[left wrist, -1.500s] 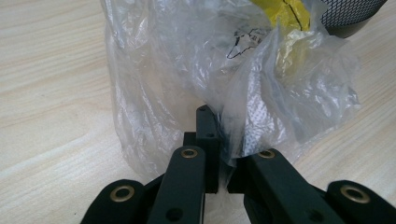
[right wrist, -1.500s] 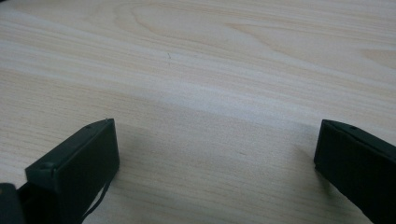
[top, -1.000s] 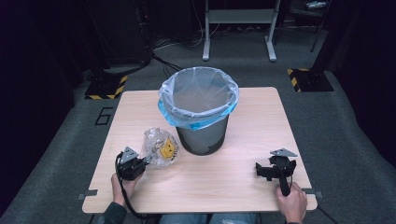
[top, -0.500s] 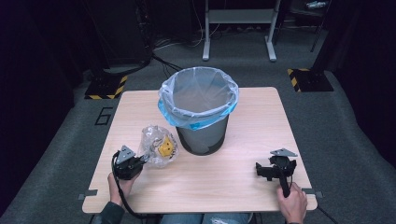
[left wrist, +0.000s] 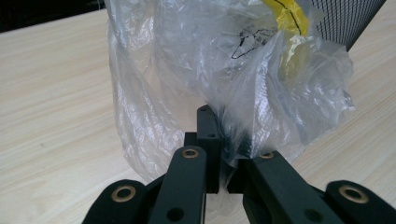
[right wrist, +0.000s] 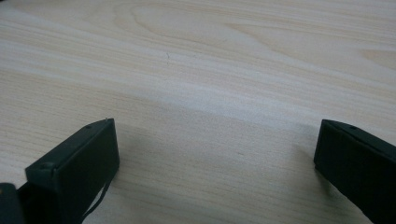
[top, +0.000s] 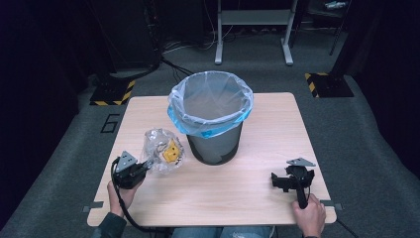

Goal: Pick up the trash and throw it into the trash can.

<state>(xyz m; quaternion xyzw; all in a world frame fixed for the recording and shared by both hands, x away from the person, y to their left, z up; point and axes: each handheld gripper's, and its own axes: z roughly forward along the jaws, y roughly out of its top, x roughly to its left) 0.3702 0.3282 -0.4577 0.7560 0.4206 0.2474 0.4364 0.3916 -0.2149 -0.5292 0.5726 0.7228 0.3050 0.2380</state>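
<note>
The left gripper (top: 146, 166), jaws pinched on the crumpled clear plastic bag with a yellow label (top: 161, 150), has lifted it slightly toward the lined grey mesh bin (top: 213, 121); the right gripper (top: 281, 181) rests wide open.

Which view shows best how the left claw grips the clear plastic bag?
The left gripper view: the left claw is closed, pinching a fold of the clear plastic bag, whose yellow patch is visible. The high view shows the bag small, beside the bin. The right gripper view shows bare table.
</note>
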